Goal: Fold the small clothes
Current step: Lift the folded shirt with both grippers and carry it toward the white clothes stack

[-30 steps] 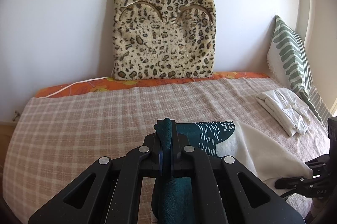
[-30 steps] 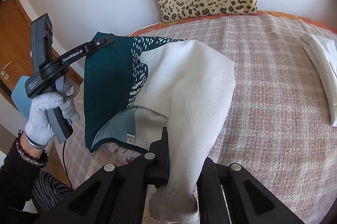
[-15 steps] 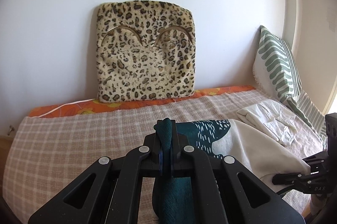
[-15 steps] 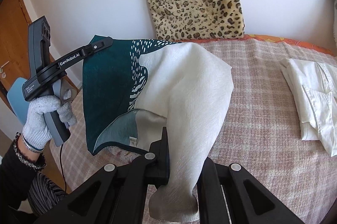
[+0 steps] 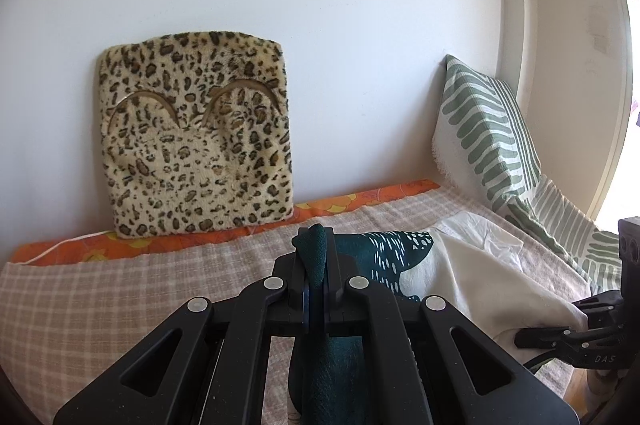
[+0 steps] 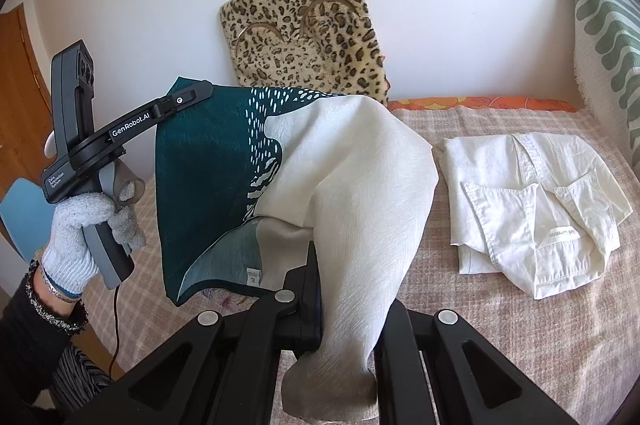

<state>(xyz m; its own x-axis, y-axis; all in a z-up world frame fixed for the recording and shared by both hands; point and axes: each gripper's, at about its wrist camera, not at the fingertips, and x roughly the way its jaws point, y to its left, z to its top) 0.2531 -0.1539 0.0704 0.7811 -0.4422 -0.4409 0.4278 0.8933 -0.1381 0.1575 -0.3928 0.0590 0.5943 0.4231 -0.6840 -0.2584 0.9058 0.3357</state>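
A teal and cream cloth hangs in the air above the bed, stretched between both grippers. My left gripper is shut on its teal corner; it also shows in the right wrist view, held by a gloved hand. My right gripper is shut on the cream end, which drapes down between the fingers. The right gripper also shows at the lower right of the left wrist view. The cloth's cream part sags between them.
A folded white shirt lies on the checked bedspread at the right. A leopard-print cushion leans on the wall. A green striped pillow stands at the right. A wooden door is at the left.
Both grippers have risen with the cloth still held. More wall shows, and the cushion and white shirt sit lower in the views.
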